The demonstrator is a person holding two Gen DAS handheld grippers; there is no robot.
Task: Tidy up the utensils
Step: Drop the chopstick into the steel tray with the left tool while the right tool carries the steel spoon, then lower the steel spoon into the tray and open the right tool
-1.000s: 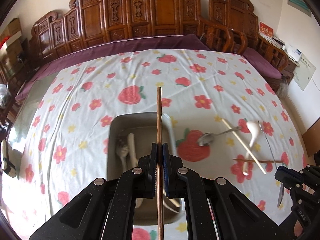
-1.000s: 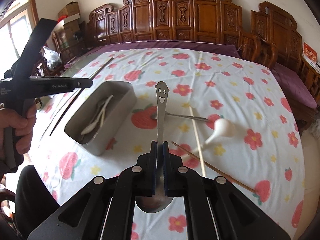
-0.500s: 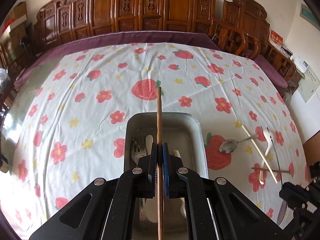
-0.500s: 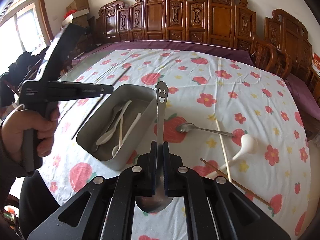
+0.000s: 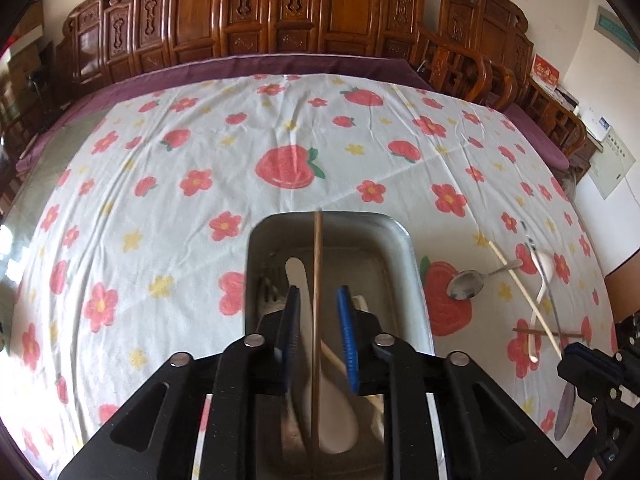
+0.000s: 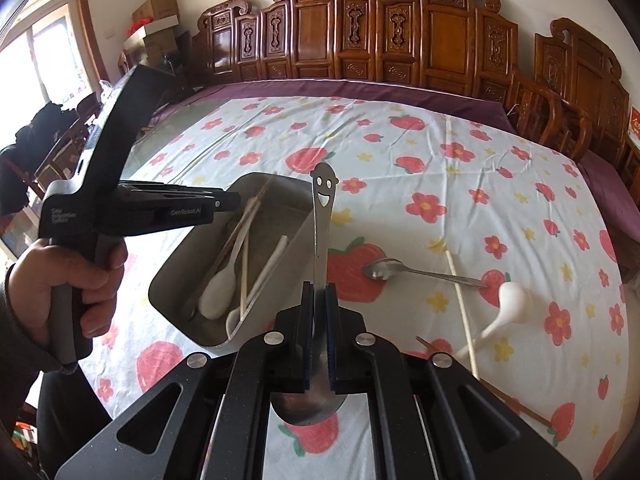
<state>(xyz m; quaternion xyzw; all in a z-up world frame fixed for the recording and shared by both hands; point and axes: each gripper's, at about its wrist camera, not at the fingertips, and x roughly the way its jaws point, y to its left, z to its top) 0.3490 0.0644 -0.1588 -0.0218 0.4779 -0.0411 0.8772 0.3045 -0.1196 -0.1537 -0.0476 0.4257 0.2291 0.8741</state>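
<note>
My left gripper (image 5: 318,292) hangs over the metal tray (image 5: 404,248). Its jaws are opening, and the brown chopstick (image 5: 318,264) stands loose between the pads, touching neither, its far tip at the tray's back rim. White spoons (image 5: 304,312) and a fork lie in the tray. My right gripper (image 6: 319,288) is shut on a metal spoon with a smiley-face handle (image 6: 322,216), held just right of the tray (image 6: 176,280). In the right wrist view, the left gripper (image 6: 236,202) sits above the tray's left side, held by a hand.
On the flowered cloth right of the tray lie a metal spoon (image 6: 384,270), a white ceramic spoon (image 6: 512,300), a pale chopstick (image 6: 460,300) and a brown chopstick (image 6: 516,404). Carved wooden chairs line the table's far side.
My left gripper came forward and down over the tray, and its jaws parted from the brown chopstick. My right gripper carried the smiley spoon leftward, closer to the tray.
</note>
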